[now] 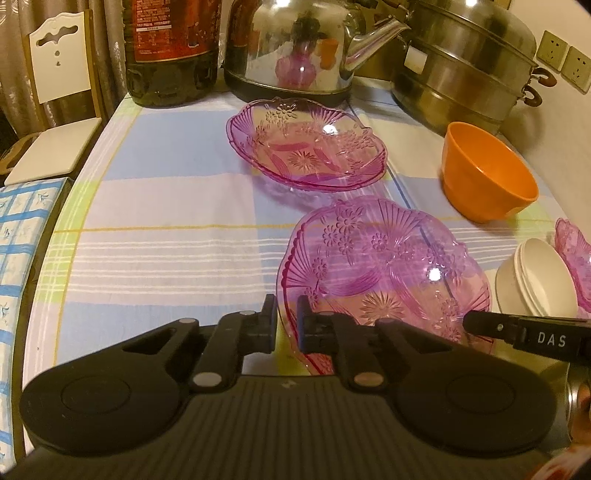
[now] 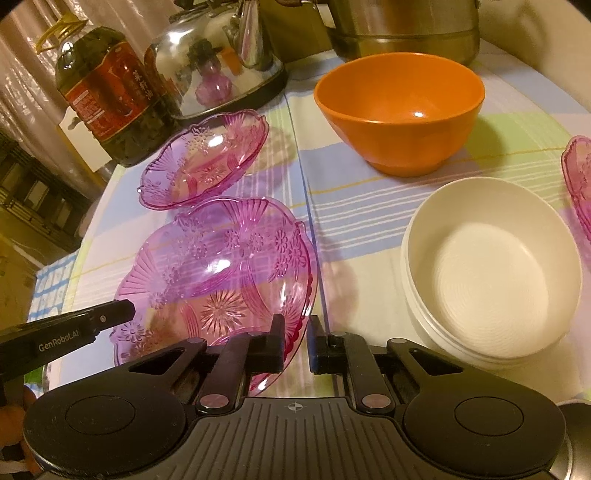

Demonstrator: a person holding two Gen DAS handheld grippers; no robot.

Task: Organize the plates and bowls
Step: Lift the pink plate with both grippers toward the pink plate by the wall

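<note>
Clamping the left rim of the near pink plate point(image 1: 384, 266) at six o'clock in the left wrist view with the left gripper point(image 1: 287, 321), jaws drawn almost together and the thin edge pinched between the pads. Behind, at eleven o'clock, an oil bottle point(image 1: 170, 55) and, just to its right, a steel kettle point(image 1: 291, 48), both at the far end of the checked tablecloth point(image 1: 166, 206). In front of the kettle, at twelve o'clock, a second pink plate point(image 1: 306, 147), lying flat just beyond the held one. Gripping that same near plate at its right rim with the right gripper point(image 2: 297, 343), at six o'clock in the right wrist view, likewise nearly closed on the edge. Farther right, at one o'clock of that view, an upright orange bowl point(image 2: 399, 122) before a steel steamer pot point(image 2: 402, 33). At four o'clock, nested white bowls point(image 2: 491, 273), near the held plate but not touching it. At three o'clock, cut off by the right edge, part of a third pink plate point(image 2: 580, 177).
</note>
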